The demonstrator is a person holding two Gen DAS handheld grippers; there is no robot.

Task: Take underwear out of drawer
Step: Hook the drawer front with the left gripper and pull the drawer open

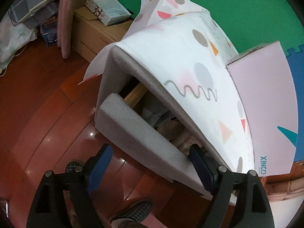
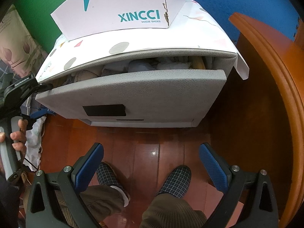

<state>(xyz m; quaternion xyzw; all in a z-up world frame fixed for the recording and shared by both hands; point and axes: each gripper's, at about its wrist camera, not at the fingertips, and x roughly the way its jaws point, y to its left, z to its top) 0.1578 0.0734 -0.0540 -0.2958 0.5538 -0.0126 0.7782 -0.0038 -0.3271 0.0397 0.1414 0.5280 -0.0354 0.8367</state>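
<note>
Standing over the grey textured bedside cabinet [image 2: 133,95] with the patterned white cloth [image 1: 190,60] on top, I see its drawer front [image 1: 140,133] pulled partly out. A pale pink XINCCI shoe box [image 2: 117,15] sits at the far side of the top. Folded pale underwear [image 2: 144,66] lies crammed inside the drawer. My left claw [image 1: 150,163] is spread wide astride the drawer front's right end, one pad [image 1: 199,163] inside. My right claw [image 2: 152,163] hangs released above the red wooden floor [image 2: 148,138], near my checked slippers [image 2: 176,178].
</note>
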